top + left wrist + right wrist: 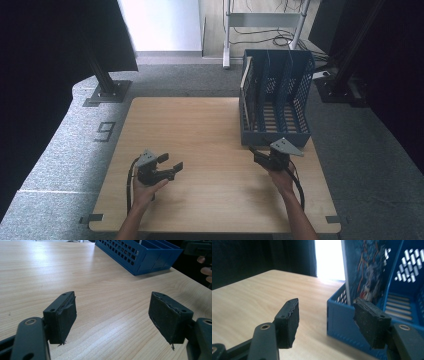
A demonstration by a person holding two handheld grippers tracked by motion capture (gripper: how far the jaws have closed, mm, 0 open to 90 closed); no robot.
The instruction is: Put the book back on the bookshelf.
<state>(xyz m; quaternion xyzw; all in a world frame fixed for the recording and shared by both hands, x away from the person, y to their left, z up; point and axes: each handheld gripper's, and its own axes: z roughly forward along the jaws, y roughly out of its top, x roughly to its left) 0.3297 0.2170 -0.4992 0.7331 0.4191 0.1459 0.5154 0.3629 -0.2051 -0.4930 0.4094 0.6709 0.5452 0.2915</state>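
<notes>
Here, blue file rack (276, 100) stands at table (200, 150) far right edge; right gripper (257, 152) sits just before its near-left corner, jaws apart, empty. Left gripper (170, 165) well apart, jaws apart, empty. Right gripper view reveals a book (367, 270) upright in the leftmost slot.

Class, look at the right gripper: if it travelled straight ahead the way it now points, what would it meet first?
Most likely the blue file rack: the right gripper points at its near front corner, open fingers straddling that wall. A book stands just behind. Depth is hard to judge.
</notes>
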